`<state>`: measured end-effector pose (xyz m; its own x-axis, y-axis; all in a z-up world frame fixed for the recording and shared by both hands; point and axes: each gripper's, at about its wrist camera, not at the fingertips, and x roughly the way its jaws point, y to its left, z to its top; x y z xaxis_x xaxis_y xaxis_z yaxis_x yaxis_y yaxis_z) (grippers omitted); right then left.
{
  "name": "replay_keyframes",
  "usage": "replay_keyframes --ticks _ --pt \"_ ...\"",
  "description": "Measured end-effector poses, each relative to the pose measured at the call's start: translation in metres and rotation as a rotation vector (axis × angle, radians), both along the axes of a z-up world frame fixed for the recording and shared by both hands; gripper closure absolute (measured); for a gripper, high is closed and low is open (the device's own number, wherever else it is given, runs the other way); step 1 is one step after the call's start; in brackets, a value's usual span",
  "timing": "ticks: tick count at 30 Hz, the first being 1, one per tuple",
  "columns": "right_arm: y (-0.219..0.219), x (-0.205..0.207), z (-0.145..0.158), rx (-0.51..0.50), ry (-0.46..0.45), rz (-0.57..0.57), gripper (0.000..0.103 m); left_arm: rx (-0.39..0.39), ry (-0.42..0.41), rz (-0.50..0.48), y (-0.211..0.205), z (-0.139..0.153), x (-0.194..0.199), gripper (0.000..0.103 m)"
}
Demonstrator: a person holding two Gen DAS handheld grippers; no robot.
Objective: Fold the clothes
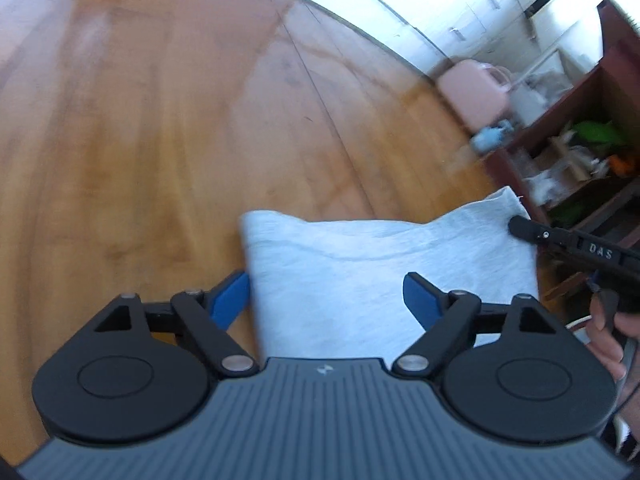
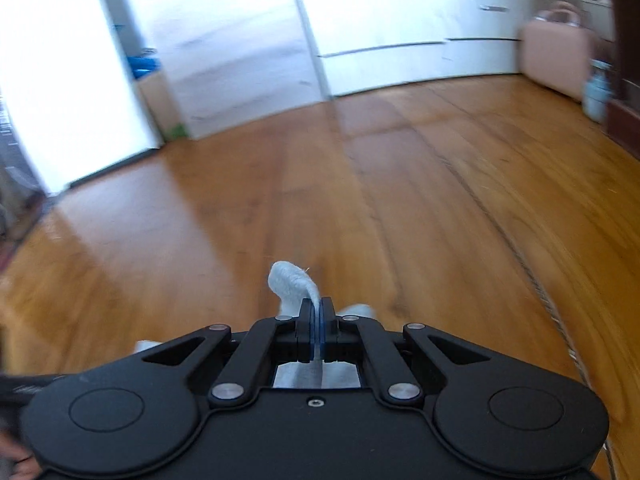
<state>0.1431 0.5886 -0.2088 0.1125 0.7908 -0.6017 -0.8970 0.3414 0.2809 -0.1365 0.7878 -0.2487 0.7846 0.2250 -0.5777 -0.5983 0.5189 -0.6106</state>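
Closest in the left wrist view, the left gripper (image 1: 326, 296) is seen with its blue fingers (image 1: 230, 298) spread wide, nothing held between them. A pale grey garment (image 1: 384, 268) lies between and beyond the two fingers: its left edge runs just beside the left finger, while the right finger stands over the cloth. Whether the fingers touch the fabric cannot be told. The garment is spread over the wooden floor (image 1: 160, 140), with its far right corner raised.

That raised corner is pinched by the right gripper (image 1: 520, 227), which enters from the right edge, angled in low toward the cloth, and is gripped by a hand (image 1: 608, 328) at the lower right.

In the right wrist view, the right gripper (image 2: 317, 312) is seen fully closed on the garment (image 2: 294, 284); a tuft of cloth curls up and leftward past the fingertips, and more fabric shows beneath the mechanism. The tool is pointed forward, low over the floor (image 2: 400, 200).

Further off, a pink case (image 1: 472, 94) and a dark wooden shelf unit (image 1: 580, 152) are seen at the right, and white cabinets (image 2: 420, 28) line the far wall.
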Motion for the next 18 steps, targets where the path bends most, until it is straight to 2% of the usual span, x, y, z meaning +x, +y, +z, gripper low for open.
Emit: replay_keyframes --ticks 2,3,4,6,9,11,13,16,18 --pt "-0.001 -0.001 0.005 0.01 -0.006 0.023 0.1 -0.019 0.012 -0.051 0.002 -0.005 0.008 0.097" --pt "-0.002 -0.002 0.008 0.011 -0.016 0.026 0.1 -0.012 0.035 -0.062 0.002 -0.004 0.01 0.1" --pt "-0.004 -0.004 0.012 0.015 -0.024 0.028 0.1 0.031 0.038 -0.049 -0.002 0.005 0.006 0.1" --pt "-0.008 -0.009 0.019 0.038 -0.052 0.031 0.1 0.151 0.015 -0.006 -0.01 0.03 -0.01 0.1" --pt "-0.014 -0.018 0.027 0.094 -0.082 0.069 0.1 0.286 0.029 0.076 -0.016 0.073 -0.035 0.1" --pt "-0.015 -0.022 0.033 0.121 -0.067 0.098 0.1 0.285 0.049 0.129 -0.011 0.088 -0.048 0.1" --pt "0.001 -0.024 0.033 0.114 -0.072 0.124 0.1 0.266 0.112 0.167 -0.003 0.086 -0.048 0.099" --pt "0.037 -0.029 0.026 0.066 -0.108 0.156 0.1 0.251 0.244 0.2 0.01 0.066 -0.041 0.098" --pt "0.06 -0.032 0.017 0.016 -0.124 0.167 0.1 0.255 0.344 0.218 0.016 0.049 -0.034 0.094"
